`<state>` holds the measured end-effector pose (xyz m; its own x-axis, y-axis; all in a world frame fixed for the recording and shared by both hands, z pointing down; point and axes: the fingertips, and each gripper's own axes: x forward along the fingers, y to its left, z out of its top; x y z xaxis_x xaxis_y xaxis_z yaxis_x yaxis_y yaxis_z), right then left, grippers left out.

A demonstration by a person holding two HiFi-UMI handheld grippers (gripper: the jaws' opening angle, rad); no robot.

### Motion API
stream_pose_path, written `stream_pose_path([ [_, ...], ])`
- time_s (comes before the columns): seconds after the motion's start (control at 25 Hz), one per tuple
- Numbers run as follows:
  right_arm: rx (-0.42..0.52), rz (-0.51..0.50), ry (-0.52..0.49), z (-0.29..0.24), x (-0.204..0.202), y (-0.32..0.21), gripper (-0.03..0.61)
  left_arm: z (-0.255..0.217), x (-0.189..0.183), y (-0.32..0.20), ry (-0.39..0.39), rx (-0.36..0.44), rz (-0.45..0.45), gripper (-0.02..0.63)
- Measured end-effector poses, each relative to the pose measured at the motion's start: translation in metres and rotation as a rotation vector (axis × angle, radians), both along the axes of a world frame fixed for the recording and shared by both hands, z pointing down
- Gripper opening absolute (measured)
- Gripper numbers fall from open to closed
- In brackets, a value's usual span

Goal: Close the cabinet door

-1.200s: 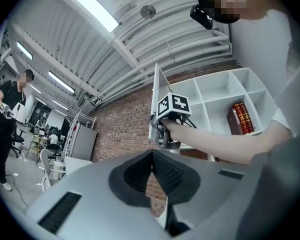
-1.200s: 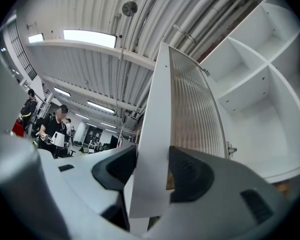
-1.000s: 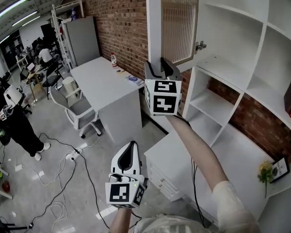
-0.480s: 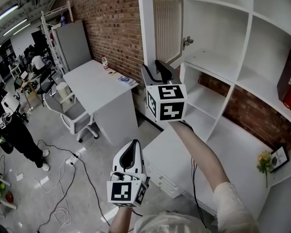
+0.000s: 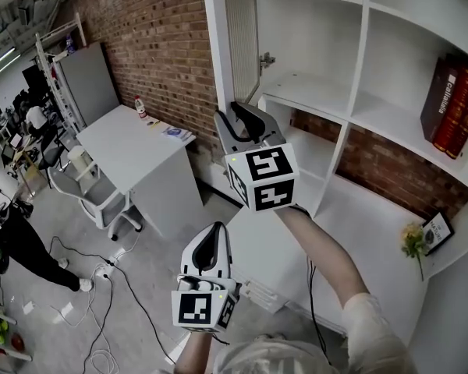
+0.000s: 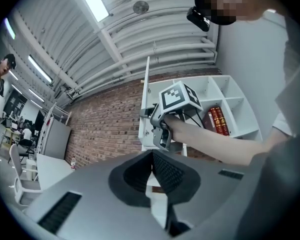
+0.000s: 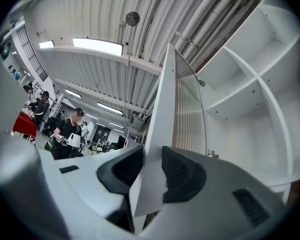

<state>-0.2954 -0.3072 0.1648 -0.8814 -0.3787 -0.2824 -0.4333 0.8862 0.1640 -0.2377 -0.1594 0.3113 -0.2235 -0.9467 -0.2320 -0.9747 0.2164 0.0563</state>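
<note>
The cabinet door point(image 5: 238, 37), white-framed with a ribbed glass panel, stands open from the white shelf unit point(image 5: 312, 92), edge-on to me. My right gripper point(image 5: 232, 114) reaches up to the door's lower free corner. In the right gripper view the door's frame edge point(image 7: 157, 134) fills the gap of the right gripper point(image 7: 152, 159), whose jaws are closing, and both pads touch it. My left gripper point(image 5: 212, 236) hangs low and nearer me, shut with nothing in it. The left gripper view shows its own shut left gripper point(image 6: 151, 156) and the right gripper point(image 6: 160, 129) at the door.
Red books point(image 5: 452, 100) stand on a shelf at the right. A low white counter point(image 5: 359, 209) with a small flower point(image 5: 412, 244) runs beneath the shelves. A white desk point(image 5: 125, 142) and office chair point(image 5: 93, 193) stand left by the brick wall. A person point(image 5: 8, 224) stands far left among floor cables.
My right gripper has moved up against the door's lower edge and its jaws have narrowed onto the frame. The left gripper has hardly shifted in the view.
</note>
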Motion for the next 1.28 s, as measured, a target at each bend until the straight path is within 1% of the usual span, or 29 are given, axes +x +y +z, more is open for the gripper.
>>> stream_pose_path([
  [0.32, -0.020, 0.016, -0.015, 0.000, 0.028, -0.007, 0.112, -0.003, 0.017, -0.017, -0.002, 0.010, 0.070, 0.014],
  [0.52, -0.021, 0.043, -0.019, -0.001, 0.049, -0.014, 0.103, 0.000, 0.025, -0.028, 0.004, 0.003, 0.114, 0.014],
  [0.68, -0.052, 0.055, -0.030, -0.001, 0.068, -0.022, 0.095, -0.001, 0.032, -0.036, 0.002, 0.006, 0.147, 0.014],
  [0.76, -0.050, 0.073, -0.029, -0.002, 0.077, -0.027, 0.092, -0.001, 0.038, -0.041, -0.005, 0.007, 0.165, 0.014],
  [0.84, -0.037, 0.109, -0.030, -0.002, 0.089, -0.035, 0.089, -0.001, 0.046, -0.047, -0.012, 0.010, 0.189, 0.014],
  [0.96, -0.025, 0.192, -0.034, 0.000, 0.111, -0.053, 0.083, 0.000, 0.058, -0.056, -0.017, 0.009, 0.229, 0.014],
  [1.2, -0.070, 0.366, -0.030, 0.002, 0.161, -0.112, 0.081, 0.002, 0.078, -0.072, -0.019, -0.005, 0.285, 0.014],
  [1.28, -0.075, 0.412, -0.027, 0.002, 0.172, -0.129, 0.081, 0.005, 0.084, -0.075, -0.020, -0.010, 0.305, 0.014],
])
